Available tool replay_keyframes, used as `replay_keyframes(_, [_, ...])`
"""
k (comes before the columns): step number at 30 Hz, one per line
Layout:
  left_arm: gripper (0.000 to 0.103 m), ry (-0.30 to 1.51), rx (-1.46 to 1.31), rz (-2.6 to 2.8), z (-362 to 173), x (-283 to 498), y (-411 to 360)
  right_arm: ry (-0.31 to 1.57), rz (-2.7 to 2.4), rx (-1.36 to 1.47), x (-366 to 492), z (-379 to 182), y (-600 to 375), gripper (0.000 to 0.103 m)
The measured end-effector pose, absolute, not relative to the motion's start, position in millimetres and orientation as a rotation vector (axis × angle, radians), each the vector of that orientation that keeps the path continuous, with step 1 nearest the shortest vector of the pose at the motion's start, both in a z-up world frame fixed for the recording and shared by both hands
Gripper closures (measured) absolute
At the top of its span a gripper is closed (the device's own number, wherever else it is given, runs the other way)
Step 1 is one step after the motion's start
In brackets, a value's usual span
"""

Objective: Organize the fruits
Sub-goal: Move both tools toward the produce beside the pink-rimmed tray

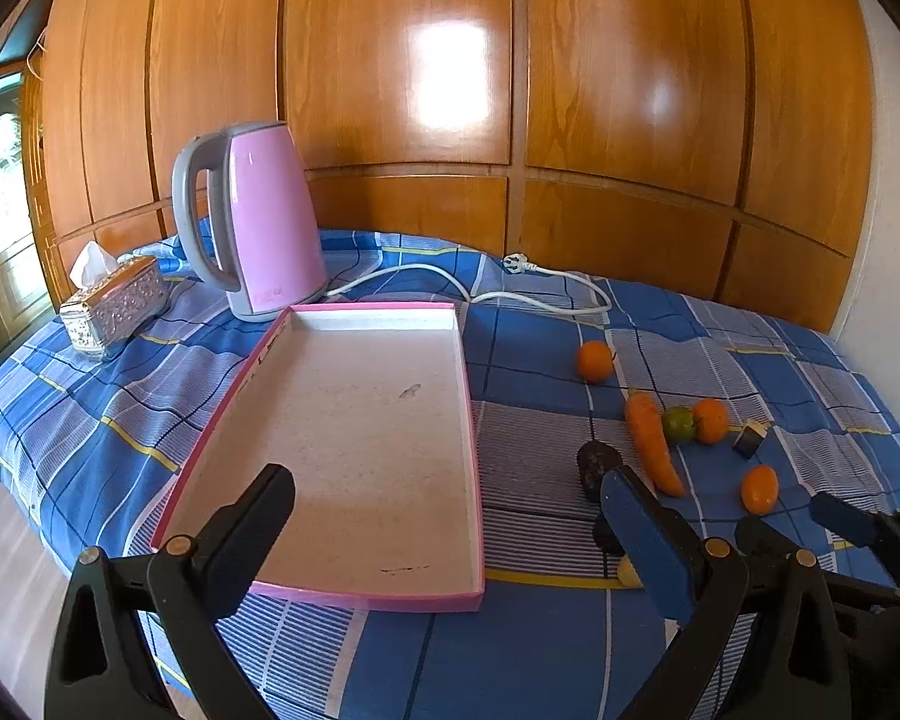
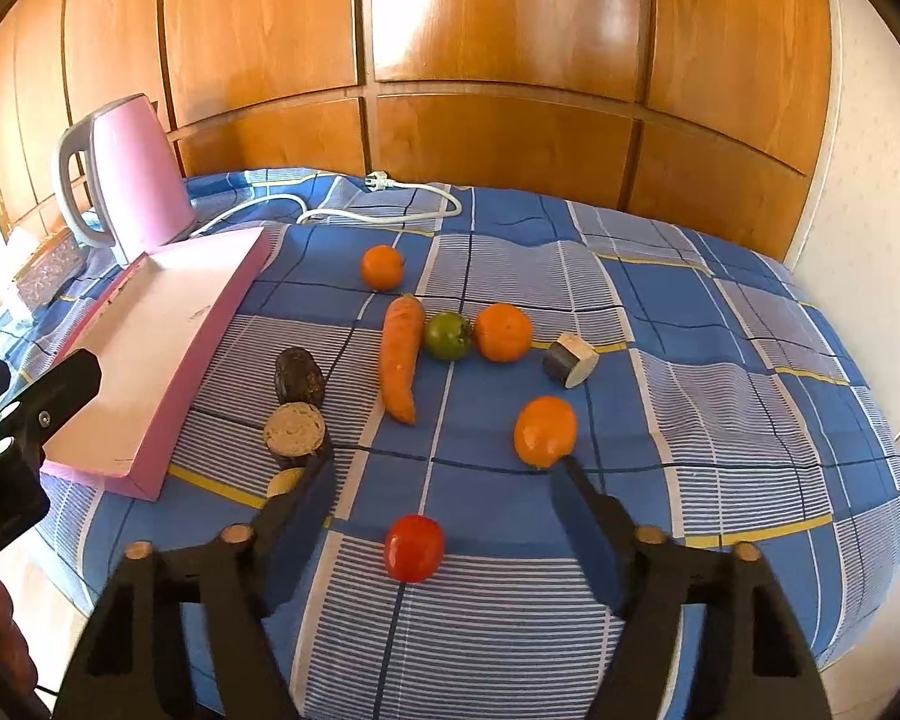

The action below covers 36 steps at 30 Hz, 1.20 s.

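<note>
The right gripper (image 2: 444, 483) is hanging low over the blue checked cloth (image 2: 720, 360), its jaws spread wide and holding nothing. A red tomato (image 2: 414, 547) is lying just below the gap between them, and an orange (image 2: 545, 430) is sitting right at the tip of one finger. Beyond, a carrot (image 2: 401, 357), a green fruit (image 2: 447, 335) and two more oranges (image 2: 503, 332) are lying loose, near dark eggplant pieces (image 2: 297, 414). The left gripper (image 1: 450, 498) is hovering gaping and empty over the near end of the pink tray (image 1: 474, 456), which is lying beside a pink kettle (image 1: 264, 222).
</note>
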<state>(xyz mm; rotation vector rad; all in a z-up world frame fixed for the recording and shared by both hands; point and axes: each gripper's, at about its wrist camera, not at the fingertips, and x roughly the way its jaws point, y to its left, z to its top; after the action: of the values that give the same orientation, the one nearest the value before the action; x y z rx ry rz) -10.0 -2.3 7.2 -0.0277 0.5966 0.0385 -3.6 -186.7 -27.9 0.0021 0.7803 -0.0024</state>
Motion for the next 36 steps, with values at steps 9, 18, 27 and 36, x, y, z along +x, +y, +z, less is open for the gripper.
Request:
replay_keyframes(9, [0.000,0.597,-0.022,0.036,8.2,-10.3,-3.1,0.784,0.023,0.026,-6.7,-26.5,-187.5,0.038])
replay_keyframes(18, [0.000,0.610,-0.025,0.030,5.9,-8.0,-4.1,0.819,0.103,0.067,-7.4,-29.4,-188.4,0.040])
replay_keyframes(27, [0.000,0.630,-0.033,0.012,1.8,-2.9,-6.1,0.839,0.062,0.071,-7.2,-32.7,-194.0,0.046])
replay_keyframes(36, [0.000,0.644,-0.026,-0.013,-1.2,0.2,-11.2,0.864,0.071,0.045,-10.1,-37.1,-192.9,0.046])
